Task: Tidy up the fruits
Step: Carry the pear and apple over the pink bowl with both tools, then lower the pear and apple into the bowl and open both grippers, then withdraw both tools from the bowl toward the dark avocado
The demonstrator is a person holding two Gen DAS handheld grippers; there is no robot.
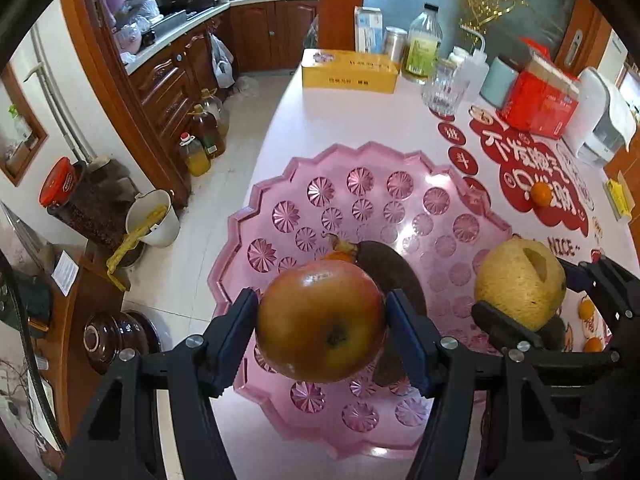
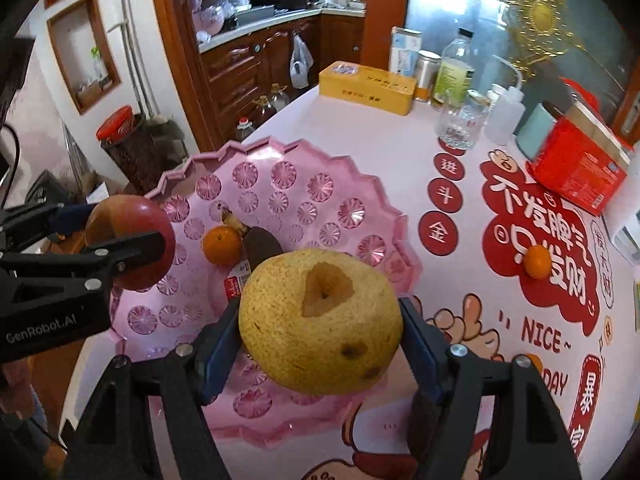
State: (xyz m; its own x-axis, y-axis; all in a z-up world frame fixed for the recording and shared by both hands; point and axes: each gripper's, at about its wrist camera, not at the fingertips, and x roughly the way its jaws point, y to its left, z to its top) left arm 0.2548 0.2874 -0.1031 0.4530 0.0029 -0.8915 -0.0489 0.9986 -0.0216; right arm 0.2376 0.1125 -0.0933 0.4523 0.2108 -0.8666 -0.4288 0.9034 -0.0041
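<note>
On the left, the left gripper (image 1: 322, 320) tilts steeply down over the near part of a pink translucent plastic tray with a scalloped rim and moulded flower pattern (image 1: 256, 196), its jaws clamped on a round red-and-yellow apple (image 1: 320, 320) held clear above the tray floor. To its right, the right gripper (image 2: 320, 322) is angled down the same way, over the tray's near right edge, its jaws gripping a large round speckled yellow pear (image 2: 320, 320) with a brown patch cut around the stem hollow.

Inside the tray lie a small round orange tangerine (image 2: 221, 246) and, touching it, a dark brown overripe banana (image 2: 262, 246). Farther right, a second small orange fruit (image 2: 537, 262) sits alone on the red-and-white printed cloth covering the surface (image 2: 400, 152), well apart from the tray.

The right wrist view shows the tangerine whole and a printed label under the banana; in the left wrist view the apple hides nearly all of that tangerine. The left wrist view alone takes in the floor beside the surface, with oil bottles (image 1: 200, 148) and a white bucket (image 1: 154, 218). Both views show a yellow rectangular box (image 1: 350, 72) at the far edge.
</note>
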